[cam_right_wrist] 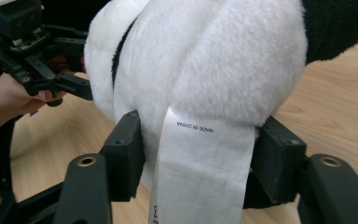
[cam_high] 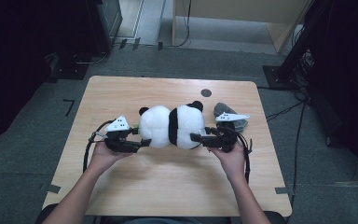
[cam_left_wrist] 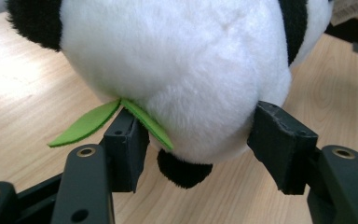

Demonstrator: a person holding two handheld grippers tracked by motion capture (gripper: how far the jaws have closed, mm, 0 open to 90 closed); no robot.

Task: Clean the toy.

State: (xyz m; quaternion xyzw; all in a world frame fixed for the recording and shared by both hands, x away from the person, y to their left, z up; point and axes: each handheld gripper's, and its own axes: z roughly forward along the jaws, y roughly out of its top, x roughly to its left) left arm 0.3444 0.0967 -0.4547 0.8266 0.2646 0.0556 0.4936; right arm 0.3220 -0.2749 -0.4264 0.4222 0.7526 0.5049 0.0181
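Plush panda (cam_high: 172,126) lay mid-table (cam_high: 168,186), not lifted yet. Left gripper (cam_high: 142,142) jaws part-open around its head end, pads touching fur; right gripper (cam_high: 196,137) jaws pinched the rear and care label (cam_right_wrist: 200,177).

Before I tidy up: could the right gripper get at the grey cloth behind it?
Probably, but not yet. The right gripper has its jaws around the panda. The grey cloth lies just beyond that hand on open table, so nothing blocks it once the panda is released.
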